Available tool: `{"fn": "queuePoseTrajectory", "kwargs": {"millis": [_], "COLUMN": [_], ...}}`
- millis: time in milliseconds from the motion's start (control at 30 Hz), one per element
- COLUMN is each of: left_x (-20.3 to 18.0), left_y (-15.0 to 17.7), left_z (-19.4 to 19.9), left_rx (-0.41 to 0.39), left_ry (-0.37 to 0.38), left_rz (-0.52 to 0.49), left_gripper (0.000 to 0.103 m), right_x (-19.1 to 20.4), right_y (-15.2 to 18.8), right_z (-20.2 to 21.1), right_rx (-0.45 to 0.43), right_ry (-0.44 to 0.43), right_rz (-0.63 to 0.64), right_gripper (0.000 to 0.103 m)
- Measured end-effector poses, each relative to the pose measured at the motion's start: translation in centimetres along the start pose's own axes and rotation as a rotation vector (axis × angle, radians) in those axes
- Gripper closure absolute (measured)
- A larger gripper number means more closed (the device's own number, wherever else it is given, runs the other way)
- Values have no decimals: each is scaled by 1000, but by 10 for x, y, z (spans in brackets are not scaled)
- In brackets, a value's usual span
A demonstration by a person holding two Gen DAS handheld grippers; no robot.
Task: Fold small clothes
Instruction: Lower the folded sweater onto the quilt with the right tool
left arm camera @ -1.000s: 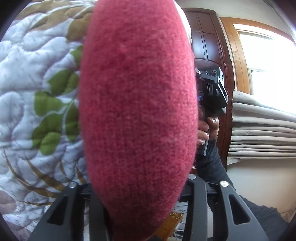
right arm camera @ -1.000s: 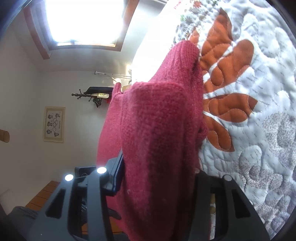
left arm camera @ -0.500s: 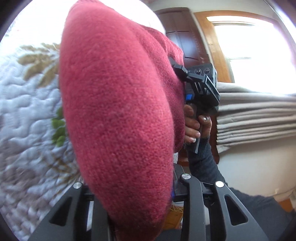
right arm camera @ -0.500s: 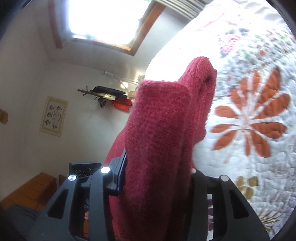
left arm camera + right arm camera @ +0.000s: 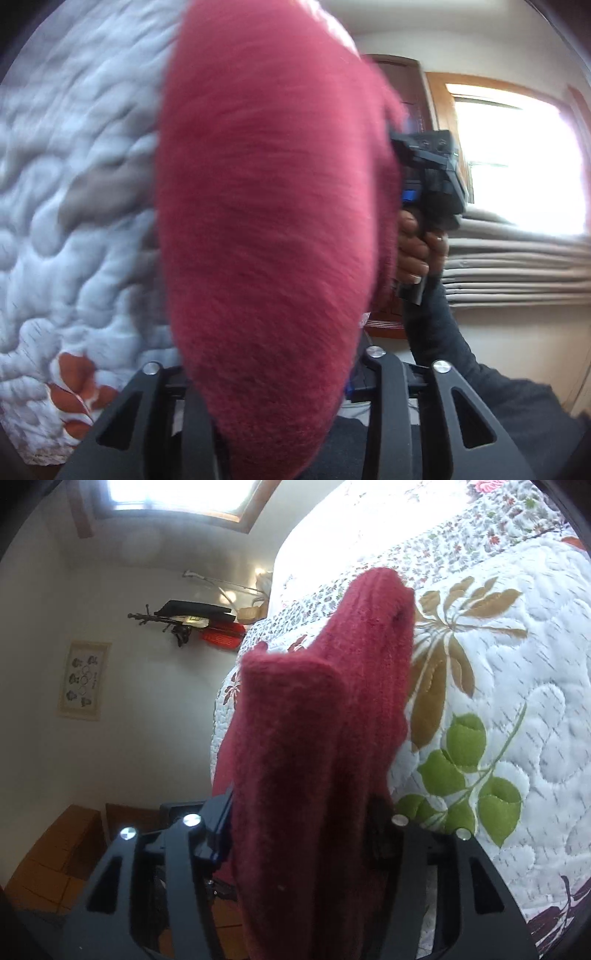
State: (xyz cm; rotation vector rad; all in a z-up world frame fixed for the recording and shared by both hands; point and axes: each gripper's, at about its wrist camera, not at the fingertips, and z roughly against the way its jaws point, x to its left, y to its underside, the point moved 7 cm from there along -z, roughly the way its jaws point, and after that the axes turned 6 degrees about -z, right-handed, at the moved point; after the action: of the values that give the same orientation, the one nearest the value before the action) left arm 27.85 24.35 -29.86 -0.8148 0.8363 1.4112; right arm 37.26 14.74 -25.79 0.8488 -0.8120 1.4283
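A red knitted garment (image 5: 269, 229) fills the middle of the left wrist view, bulging out from between the black fingers of my left gripper (image 5: 280, 406), which is shut on it. In the right wrist view the same red knit (image 5: 317, 760) is folded over and clamped in my right gripper (image 5: 295, 849), with a tube-like end (image 5: 384, 598) reaching toward the quilt. The fingertips of both grippers are hidden by the cloth. The other gripper (image 5: 428, 181), held by a hand (image 5: 413, 251), shows at the garment's right edge in the left wrist view.
A white quilted bedspread (image 5: 509, 686) with leaf and flower patterns lies under and beside the garment; it appears blurred as the quilt (image 5: 74, 206) in the left wrist view. Folded beige curtains (image 5: 517, 266), a bright window (image 5: 517, 162) and a dark wooden door (image 5: 410, 107) stand beyond.
Both grippers have swung across the bed while still holding the red garment; the quilt pattern behind each has shifted, and the left wrist view is now motion-blurred.
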Motion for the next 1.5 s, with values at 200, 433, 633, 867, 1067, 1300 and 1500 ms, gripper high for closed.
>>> {"fn": "queuePoseTrajectory", "kwargs": {"millis": [200, 433, 633, 867, 1067, 1300, 1500], "left_x": [-9, -76, -93, -97, -133, -65, -81], "left_y": [6, 30, 22, 17, -20, -110, -107], "left_z": [38, 96, 63, 24, 31, -18, 3], "left_rx": [-108, -318, -280, -214, -280, -180, -204], "left_ry": [-130, -142, -69, -72, -20, -48, -45], "left_rz": [-28, -234, -289, -274, -366, -165, -198], "left_gripper": [30, 29, 26, 26, 22, 36, 31], "right_x": [-8, 5, -12, -46, 11, -43, 7], "right_y": [-6, -7, -30, -22, 7, 12, 38], "right_z": [69, 51, 44, 58, 77, 37, 66], "right_rx": [-158, -112, -191, -209, -166, -80, -86], "right_ry": [133, 243, 393, 310, 182, 267, 216], "right_rz": [34, 138, 148, 69, 127, 70, 156], "right_gripper": [32, 80, 95, 85, 83, 101, 94]}}
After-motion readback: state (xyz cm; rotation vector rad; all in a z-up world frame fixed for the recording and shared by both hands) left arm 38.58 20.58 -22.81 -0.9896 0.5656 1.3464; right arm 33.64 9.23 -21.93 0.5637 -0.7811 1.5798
